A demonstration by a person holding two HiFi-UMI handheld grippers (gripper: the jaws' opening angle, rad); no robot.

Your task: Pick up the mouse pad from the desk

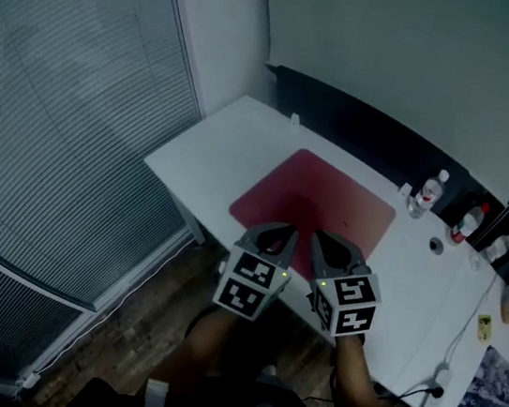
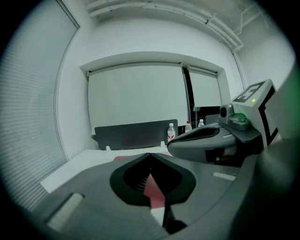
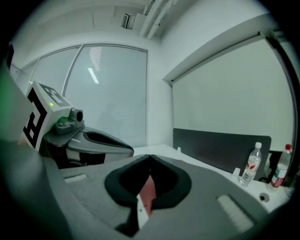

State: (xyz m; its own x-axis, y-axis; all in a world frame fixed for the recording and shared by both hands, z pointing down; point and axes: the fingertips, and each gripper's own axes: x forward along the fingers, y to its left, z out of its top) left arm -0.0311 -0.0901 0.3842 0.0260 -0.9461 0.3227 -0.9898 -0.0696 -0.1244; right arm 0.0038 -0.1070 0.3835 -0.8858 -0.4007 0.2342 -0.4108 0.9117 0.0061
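Both tools are side by side at the near edge of the desk (image 1: 230, 142), marker cubes toward me; left gripper (image 1: 289, 231) has its jaws pressed together with nothing between them; right gripper (image 3: 149, 157) is the same, tips meeting and empty; red mouse pad (image 1: 331, 198) lies flat on the white desktop, roughly mid-desk, its near edge just under both tips in the head view (I can't tell whether either tip touches it); from each gripper view I see only a sliver of red through the gap below the closed jaws; each gripper view also shows the other gripper alongside, close but apart; beyond the pad a dark panel (image 1: 371, 120) runs along the back of the desk; a clear bottle (image 1: 430, 192) stands past the pad's far right corner, apart from it, with a red-capped bottle (image 1: 468, 220) further right; a power strip (image 1: 431, 401) sits at the right end near me; window blinds (image 1: 70, 104) are on the left.
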